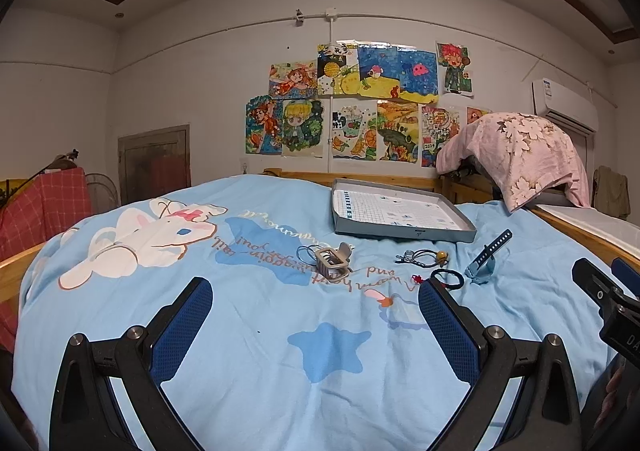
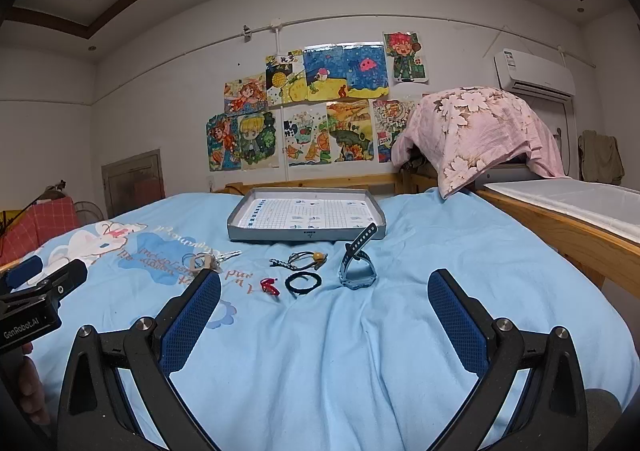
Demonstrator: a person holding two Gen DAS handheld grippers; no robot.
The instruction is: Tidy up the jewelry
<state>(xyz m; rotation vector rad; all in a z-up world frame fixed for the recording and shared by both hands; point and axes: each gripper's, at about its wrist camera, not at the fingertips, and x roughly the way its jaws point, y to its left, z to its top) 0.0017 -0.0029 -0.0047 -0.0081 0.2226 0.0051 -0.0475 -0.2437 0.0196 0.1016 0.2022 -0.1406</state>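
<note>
A grey shallow tray (image 2: 306, 235) with a grid-printed floor lies on the blue bedspread; it also shows in the left wrist view (image 1: 404, 237). In front of it lie a blue watch (image 2: 357, 269), a black hair tie (image 2: 303, 283), a small red clip (image 2: 269, 286), a bracelet with a yellow bead (image 2: 304, 259) and a keyring bundle (image 2: 204, 262). The left wrist view shows the watch (image 1: 486, 257), hair tie (image 1: 448, 278), bracelet (image 1: 424, 257) and keyring bundle (image 1: 328, 259). My left gripper (image 1: 316, 299) and right gripper (image 2: 325, 291) are open and empty, short of the items.
The blue bedspread (image 2: 360, 351) covers the bed. A wooden bed rail (image 2: 560, 231) runs along the right. A pink floral cloth (image 2: 472, 131) drapes over something at the back right. Drawings hang on the far wall.
</note>
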